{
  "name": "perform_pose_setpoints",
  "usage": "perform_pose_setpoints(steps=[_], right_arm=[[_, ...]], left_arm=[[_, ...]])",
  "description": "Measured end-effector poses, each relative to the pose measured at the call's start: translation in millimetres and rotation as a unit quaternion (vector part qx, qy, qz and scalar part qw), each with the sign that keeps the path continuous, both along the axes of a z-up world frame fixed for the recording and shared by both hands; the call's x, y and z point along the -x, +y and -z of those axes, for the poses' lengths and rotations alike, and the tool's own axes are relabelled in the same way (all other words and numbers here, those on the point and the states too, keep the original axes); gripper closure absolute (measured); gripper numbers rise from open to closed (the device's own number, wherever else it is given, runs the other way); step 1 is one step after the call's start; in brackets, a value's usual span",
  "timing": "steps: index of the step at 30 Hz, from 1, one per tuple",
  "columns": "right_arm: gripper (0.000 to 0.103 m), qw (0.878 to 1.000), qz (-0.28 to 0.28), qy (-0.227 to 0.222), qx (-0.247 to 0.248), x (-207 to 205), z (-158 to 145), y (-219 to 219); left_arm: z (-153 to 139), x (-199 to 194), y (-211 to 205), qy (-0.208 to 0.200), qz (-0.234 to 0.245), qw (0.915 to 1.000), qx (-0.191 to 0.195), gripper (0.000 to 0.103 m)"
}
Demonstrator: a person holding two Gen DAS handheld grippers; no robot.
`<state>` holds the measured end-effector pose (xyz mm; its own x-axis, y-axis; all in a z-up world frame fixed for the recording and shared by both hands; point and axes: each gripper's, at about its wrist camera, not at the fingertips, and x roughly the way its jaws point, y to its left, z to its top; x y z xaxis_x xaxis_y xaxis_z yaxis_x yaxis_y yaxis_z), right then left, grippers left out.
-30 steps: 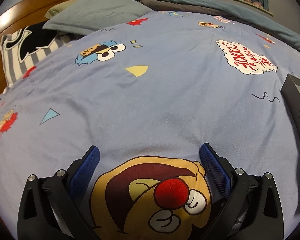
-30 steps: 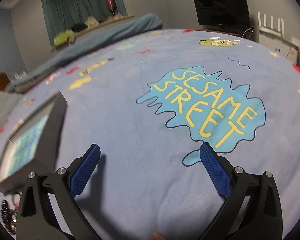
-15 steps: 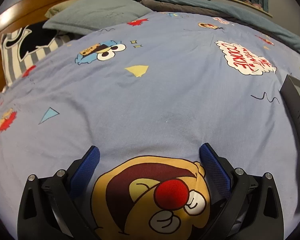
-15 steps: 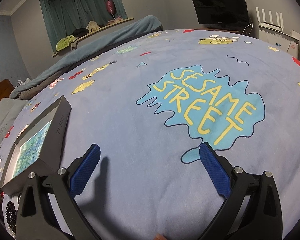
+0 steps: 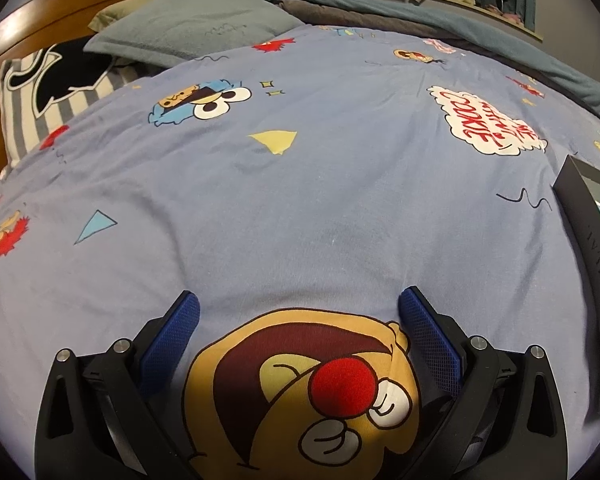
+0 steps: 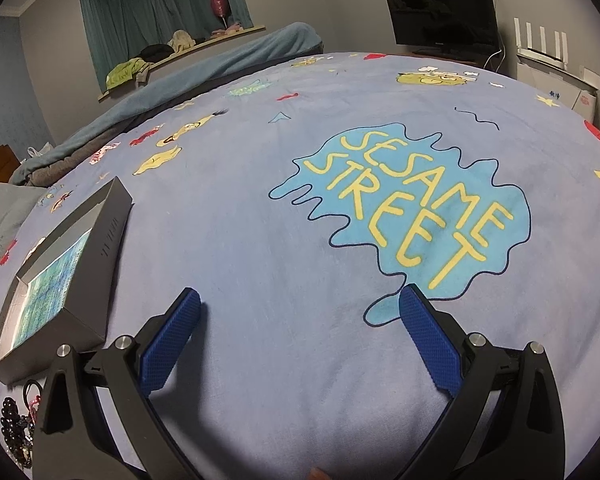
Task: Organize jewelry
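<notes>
A dark grey open box [image 6: 80,264] with a teal patterned lining lies on the blue bedspread at the left of the right wrist view; its side wall [image 5: 592,248] shows at the right edge of the left wrist view. A heap of jewelry with black beads [image 6: 14,428] lies at the lower left, below the box, partly hidden by my gripper body. My right gripper [image 6: 298,304] is open and empty, to the right of the box. My left gripper [image 5: 298,308] is open and empty over a cartoon face print, left of the box.
The bedspread [image 5: 300,200] covers a wide bed. Pillows [image 5: 188,28] and a wooden headboard [image 5: 60,4] lie at the far left. A folded blanket [image 6: 220,68] runs along the far side. A TV [image 6: 440,12] and white boxes [image 6: 556,76] stand beyond the bed.
The right wrist view has tilted and swung a little, so the box and the bead heap show more fully at the left. The left gripper has barely moved.
</notes>
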<state>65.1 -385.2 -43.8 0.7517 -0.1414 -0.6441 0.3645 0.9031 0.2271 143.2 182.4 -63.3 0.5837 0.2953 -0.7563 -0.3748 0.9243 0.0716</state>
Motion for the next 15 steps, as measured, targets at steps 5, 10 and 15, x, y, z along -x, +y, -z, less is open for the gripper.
perform_pose_setpoints(steps=[5, 10, 15], right_arm=[[0.005, 1.0, -0.001, 0.003, -0.002, -1, 1, 0], [0.005, 1.0, 0.0, 0.014, 0.003, -3, 0, 1], [0.005, 0.999, 0.0, 0.04, 0.018, -12, -5, 5]], left_arm=[[2, -2, 1, 0.001, -0.001, 1.0, 0.006, 0.004], [1, -4, 4, 0.012, -0.007, 0.9999, 0.009, 0.004], [-23, 13, 17, -0.025, -0.022, 0.999, 0.03, 0.004]])
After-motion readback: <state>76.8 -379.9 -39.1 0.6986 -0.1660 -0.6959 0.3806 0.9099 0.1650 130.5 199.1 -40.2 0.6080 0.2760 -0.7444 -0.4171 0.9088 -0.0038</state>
